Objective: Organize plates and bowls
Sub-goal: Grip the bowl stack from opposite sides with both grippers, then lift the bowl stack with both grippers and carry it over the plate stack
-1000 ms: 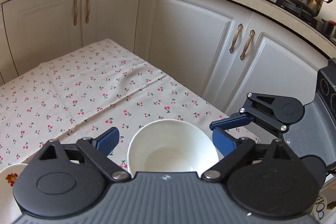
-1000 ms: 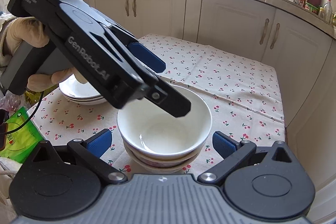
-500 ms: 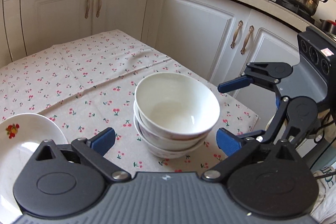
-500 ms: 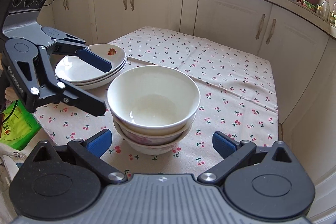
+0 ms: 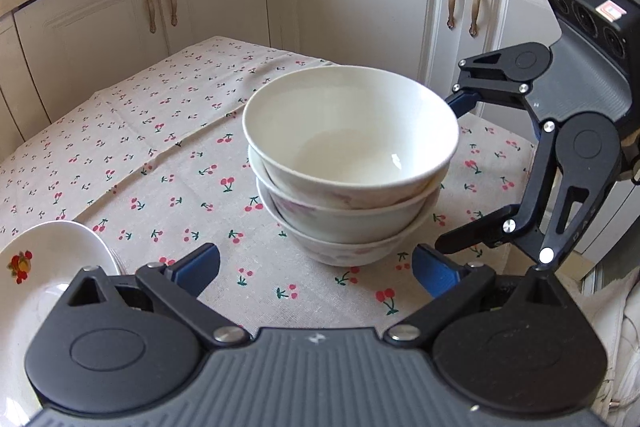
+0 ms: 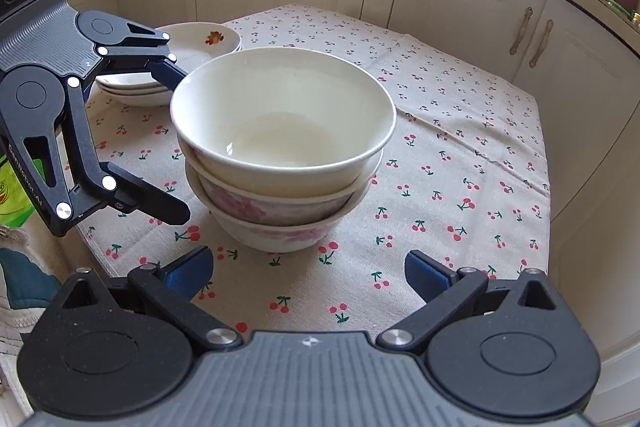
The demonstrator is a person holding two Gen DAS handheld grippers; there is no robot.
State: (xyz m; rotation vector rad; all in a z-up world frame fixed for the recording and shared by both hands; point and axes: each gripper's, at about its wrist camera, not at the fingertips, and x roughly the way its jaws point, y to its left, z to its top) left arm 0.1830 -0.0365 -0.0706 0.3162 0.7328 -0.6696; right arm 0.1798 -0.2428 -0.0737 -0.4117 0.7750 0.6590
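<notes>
Three white bowls (image 5: 348, 147) are nested in one stack (image 6: 280, 131) on the cherry-print tablecloth, the lower two with pink flowers. My left gripper (image 5: 316, 267) is open just in front of the stack, nothing between its blue pads. It also shows at the left in the right wrist view, the left gripper (image 6: 174, 147) beside the stack with jaws wide. My right gripper (image 6: 308, 269) is open and empty, a little short of the bowls; the right gripper (image 5: 458, 179) appears to their right. A stack of white plates (image 6: 200, 39) with a fruit print lies nearby, the plates (image 5: 40, 267) low left.
The tablecloth (image 6: 460, 131) covers a small table that ends close behind the bowls on the right. White cabinets (image 5: 360, 11) run along two sides. A green bag (image 6: 10, 187) hangs off the table's left edge.
The left gripper has drawn back from the top bowl, which stays on the stack. Both grippers have sunk lower and now flank the stack from the near side.
</notes>
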